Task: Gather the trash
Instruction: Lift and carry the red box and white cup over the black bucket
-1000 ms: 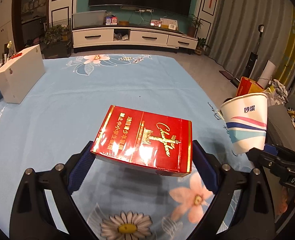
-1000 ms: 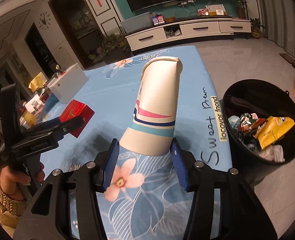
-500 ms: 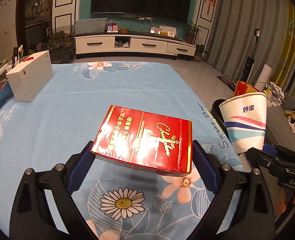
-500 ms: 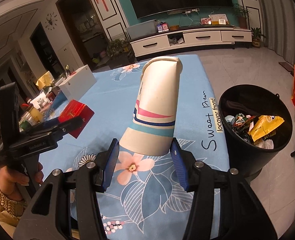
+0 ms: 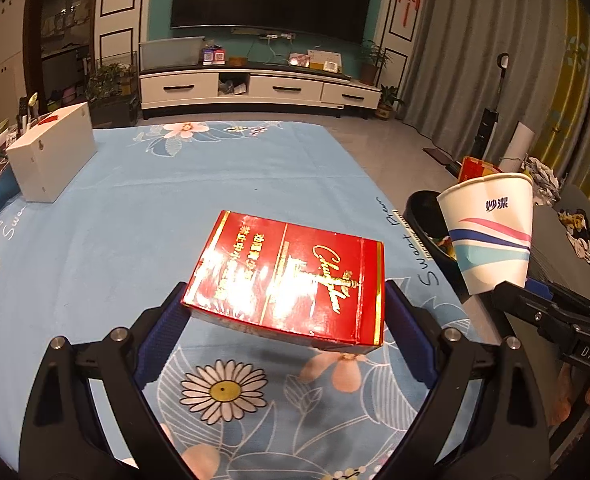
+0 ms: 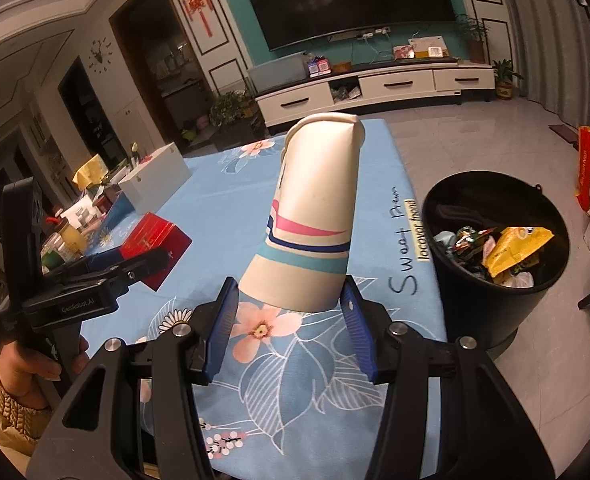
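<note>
Blue floral tablecloth [image 5: 143, 216], white box [image 5: 51, 156] (far-left corner)

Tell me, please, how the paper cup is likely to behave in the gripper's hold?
The paper cup is probably light and easily crushed: its rim already looks pinched. Held only near its base by the right gripper, it might tilt or slip.

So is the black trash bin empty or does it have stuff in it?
It has stuff in it: the bin beside the table holds wrappers and a yellow bag, well below the rim.
</note>
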Tool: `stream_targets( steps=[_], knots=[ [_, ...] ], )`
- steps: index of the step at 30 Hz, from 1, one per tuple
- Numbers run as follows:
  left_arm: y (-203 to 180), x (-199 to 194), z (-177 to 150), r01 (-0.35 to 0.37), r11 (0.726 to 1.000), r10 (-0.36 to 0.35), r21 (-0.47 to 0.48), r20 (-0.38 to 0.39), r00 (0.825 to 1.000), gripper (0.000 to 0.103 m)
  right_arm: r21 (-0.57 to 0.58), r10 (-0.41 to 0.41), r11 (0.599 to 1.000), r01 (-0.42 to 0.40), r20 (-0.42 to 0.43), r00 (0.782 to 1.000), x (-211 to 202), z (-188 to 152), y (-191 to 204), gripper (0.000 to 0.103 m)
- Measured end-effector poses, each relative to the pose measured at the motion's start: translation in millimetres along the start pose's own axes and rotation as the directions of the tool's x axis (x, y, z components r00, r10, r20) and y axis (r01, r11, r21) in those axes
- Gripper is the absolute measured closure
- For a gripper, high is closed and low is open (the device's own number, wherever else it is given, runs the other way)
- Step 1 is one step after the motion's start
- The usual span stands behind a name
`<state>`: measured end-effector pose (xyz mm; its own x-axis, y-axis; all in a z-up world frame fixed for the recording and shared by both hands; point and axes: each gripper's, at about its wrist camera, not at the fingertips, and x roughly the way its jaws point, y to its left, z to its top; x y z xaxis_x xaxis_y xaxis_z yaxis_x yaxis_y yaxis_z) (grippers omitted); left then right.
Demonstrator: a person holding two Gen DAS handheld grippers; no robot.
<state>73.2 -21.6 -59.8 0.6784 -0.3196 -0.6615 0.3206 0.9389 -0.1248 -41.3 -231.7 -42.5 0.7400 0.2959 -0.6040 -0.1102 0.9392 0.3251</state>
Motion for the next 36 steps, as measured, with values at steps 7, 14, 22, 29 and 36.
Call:
stream_targets(
  steps=[7,14,22,29,36],
  knots=[
    [-22,3,13,0.017,0.999,-0.018,0.040,0.023,1.000,0.010,0.027,-0.033,0.999,0.032,0.036,0.999,-11,1,-22,0.051],
    [-47,11,23,0.029,0.996,-0.031,0.089,0.030,0.999,0.010,0.050,-0.051,0.998,0.048,0.068,0.996,-18,3,-40,0.051],
    [-75,25,34,0.056,0.988,-0.060,0.141,0.026,0.998,0.010,0.092,-0.088,0.993,0.080,0.095,0.992,-25,6,-66,0.051],
    [-101,37,40,0.076,0.980,-0.081,0.185,0.018,0.997,0.010,0.121,-0.109,0.988,0.095,0.114,0.987,-30,8,-84,0.051],
    [-125,50,46,0.094,0.970,-0.097,0.224,0.003,0.995,0.010,0.156,-0.129,0.982,0.109,0.122,0.984,-31,5,-105,0.051]
  ],
)
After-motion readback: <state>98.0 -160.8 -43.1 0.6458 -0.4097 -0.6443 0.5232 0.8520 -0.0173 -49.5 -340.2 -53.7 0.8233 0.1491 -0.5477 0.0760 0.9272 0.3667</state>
